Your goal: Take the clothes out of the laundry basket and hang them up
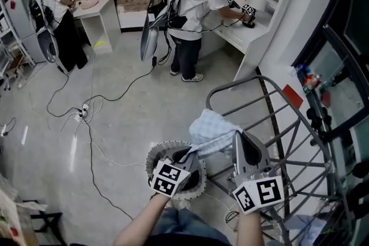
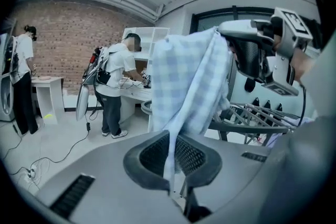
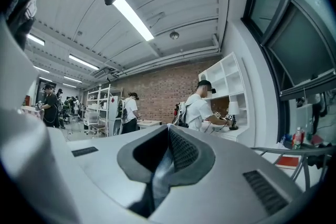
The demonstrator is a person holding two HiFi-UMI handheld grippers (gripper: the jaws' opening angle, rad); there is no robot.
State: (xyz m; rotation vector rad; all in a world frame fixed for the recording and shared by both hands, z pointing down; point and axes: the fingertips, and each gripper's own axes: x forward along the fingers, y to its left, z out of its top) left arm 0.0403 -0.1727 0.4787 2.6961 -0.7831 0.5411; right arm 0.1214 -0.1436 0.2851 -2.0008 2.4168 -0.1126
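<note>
L gripper (image 1: 192, 152) had its fingers pressed together on a thin strip of the checked cloth (image 1: 210, 131); in the left gripper view the strip ran down btwn the pads (image 2: 192, 156). R gripper (image 1: 239, 135) was pinched shut too, a fold of the same cloth wedged btwn its fingers (image 3: 181, 150), w/ the rest draped from its tip. Cloth hung in the air btwn both grippers, above the basket (image 1: 154, 152) at near left, just left of the drying rack (image 2: 247, 124).
</note>
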